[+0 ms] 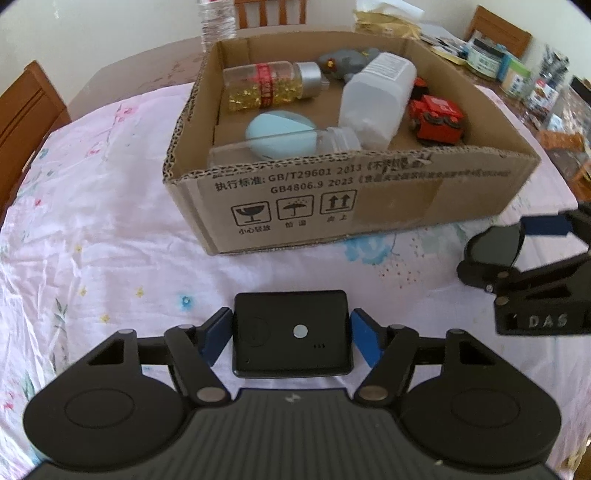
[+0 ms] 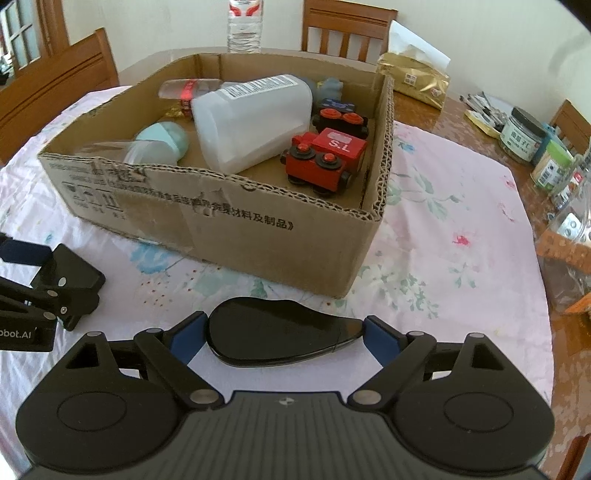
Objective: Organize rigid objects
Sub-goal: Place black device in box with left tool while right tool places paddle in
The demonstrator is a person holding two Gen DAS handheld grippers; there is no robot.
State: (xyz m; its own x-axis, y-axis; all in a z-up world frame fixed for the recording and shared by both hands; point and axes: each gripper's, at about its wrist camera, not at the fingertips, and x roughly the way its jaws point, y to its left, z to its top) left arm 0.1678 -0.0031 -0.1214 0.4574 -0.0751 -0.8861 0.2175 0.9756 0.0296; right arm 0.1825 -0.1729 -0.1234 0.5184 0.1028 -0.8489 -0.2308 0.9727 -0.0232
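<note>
A flat black rectangular device [image 1: 291,332] lies between the blue pads of my left gripper [image 1: 291,334], which is shut on it with a pad against each side. My right gripper [image 2: 284,341] is shut end to end on a glossy black teardrop-shaped case [image 2: 280,336]. Both grippers hover over the floral cloth, just in front of an open cardboard box [image 1: 295,206]. Inside the box lie a clear bottle of yellow capsules [image 1: 273,85], a white plastic bottle [image 1: 376,99], a red toy train [image 2: 325,158], a pale blue egg shape [image 1: 280,129] and a clear jar [image 1: 277,147].
The pink floral cloth [image 2: 461,206] covers a wooden table. Along its right edge stand several jars and packets [image 2: 524,136], with a gold bag [image 2: 417,81] behind the box. A water bottle [image 2: 244,26] stands at the far edge, and wooden chairs [image 2: 347,29] surround the table.
</note>
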